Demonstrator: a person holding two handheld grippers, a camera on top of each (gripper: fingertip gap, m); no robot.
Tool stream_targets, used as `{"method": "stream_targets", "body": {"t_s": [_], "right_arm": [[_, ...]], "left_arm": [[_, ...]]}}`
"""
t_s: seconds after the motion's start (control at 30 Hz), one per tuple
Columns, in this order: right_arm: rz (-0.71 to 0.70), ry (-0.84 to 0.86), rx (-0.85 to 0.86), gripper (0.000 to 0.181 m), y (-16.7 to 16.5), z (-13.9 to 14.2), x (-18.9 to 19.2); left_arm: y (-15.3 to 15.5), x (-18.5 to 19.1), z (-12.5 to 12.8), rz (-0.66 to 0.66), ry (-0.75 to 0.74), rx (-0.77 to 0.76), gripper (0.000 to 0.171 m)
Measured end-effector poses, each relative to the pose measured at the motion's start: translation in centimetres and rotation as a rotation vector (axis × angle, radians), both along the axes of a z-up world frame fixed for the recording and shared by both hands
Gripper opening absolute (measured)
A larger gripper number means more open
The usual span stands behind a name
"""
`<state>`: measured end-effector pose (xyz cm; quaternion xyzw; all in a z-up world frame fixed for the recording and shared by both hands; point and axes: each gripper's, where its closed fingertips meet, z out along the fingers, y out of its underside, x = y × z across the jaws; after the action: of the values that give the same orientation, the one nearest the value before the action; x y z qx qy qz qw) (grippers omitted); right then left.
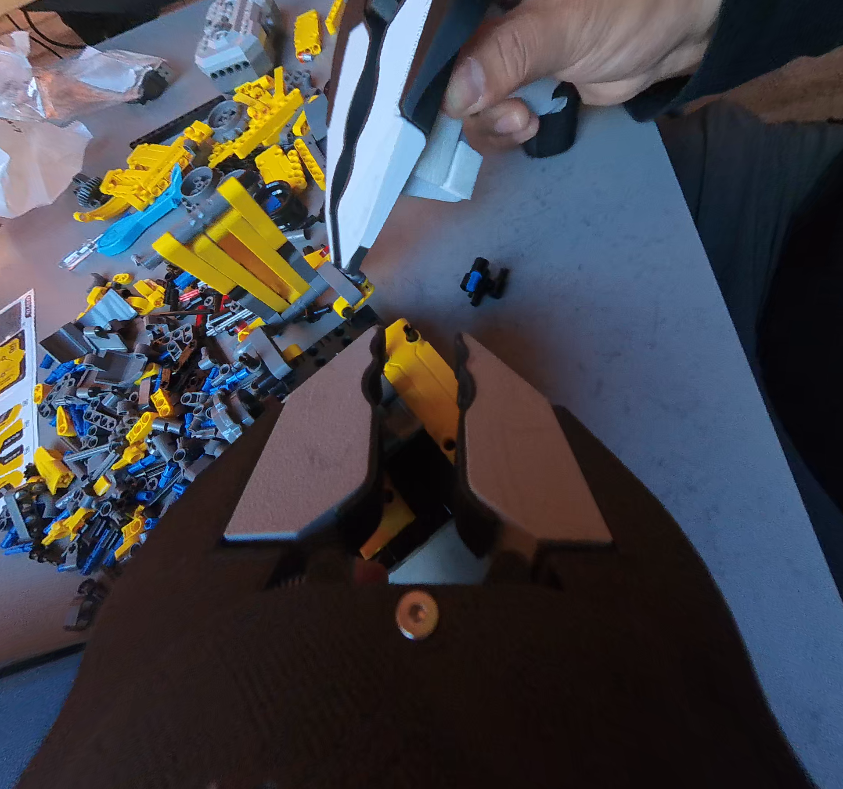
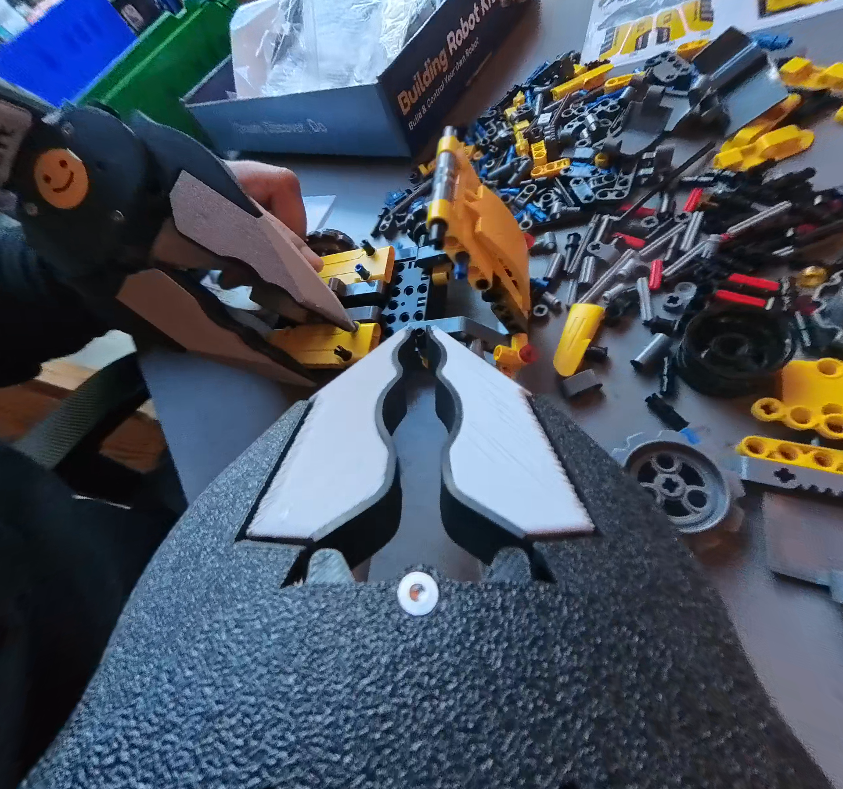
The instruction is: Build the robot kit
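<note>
Left tongs [image 1: 417, 370], brown-faced, are clamped on a yellow block [image 1: 422, 374] at the near end of a half-built brick model [image 1: 255, 256]; the fingers sit tight to the block's sides. In the right wrist view the same tongs [image 2: 337, 315] come in from the left w/ a person's hand [image 2: 269, 192] behind them.

Right tongs [image 2: 422, 333], white-faced, are nearly closed, tips at the model's grey beam [image 2: 474, 326]. Tips look pinched on a small dark pin there, but the spot is shadowed, so can't tell for sure. In the left wrist view a hand [image 1: 593, 32] grips their handle.

Model rests on the grey table [image 1: 593, 356], yellow boom [image 2: 479, 228] tilted up, black holed plate [image 2: 408, 292] between the yellow blocks.

Beyond it: a loose pile of yellow, blue, grey pcs [image 2: 616, 164], a black tyre [image 2: 734, 351], a grey wheel hub [image 2: 679, 488], a dark kit box [image 2: 410, 73] w/ plastic bags [image 2: 346, 5] inside, sticker sheets [image 2: 657, 9]. A small black-blue connector [image 1: 483, 281] lies apart on bare table.
</note>
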<state>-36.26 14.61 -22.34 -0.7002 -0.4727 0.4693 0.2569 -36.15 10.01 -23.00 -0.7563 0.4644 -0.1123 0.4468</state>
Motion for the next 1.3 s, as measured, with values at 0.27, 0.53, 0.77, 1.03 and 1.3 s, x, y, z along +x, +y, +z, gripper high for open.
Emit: {"method": "stream_targets", "body": {"t_s": [0.27, 0.53, 0.77, 1.03, 1.3], "right_arm": [[0.021, 0.134, -0.215, 0.002, 0.7, 1.6, 0.9], [-0.047, -0.002, 0.194, 0.035, 2.7, 2.6, 0.3], [-0.042, -0.019, 0.132, 0.008, 5.3, 3.0, -1.5], [-0.114, 0.036, -0.063, 0.028, 6.4, 2.6, -0.1], [0.003, 0.026, 0.213, 0.024, 1.1, 3.6, 0.5]], "left_arm": [[-0.3, 0.1, 0.3, 0.002, -0.058, -0.065, 0.032], [-0.3, 0.1, 0.3, 0.000, -0.063, -0.073, 0.032], [-0.4, 0.0, 0.3, 0.001, -0.064, -0.069, 0.031], [-0.4, 0.0, 0.4, 0.000, -0.071, -0.063, 0.031], [-0.4, 0.0, 0.4, 0.002, -0.074, -0.062, 0.031]]}}
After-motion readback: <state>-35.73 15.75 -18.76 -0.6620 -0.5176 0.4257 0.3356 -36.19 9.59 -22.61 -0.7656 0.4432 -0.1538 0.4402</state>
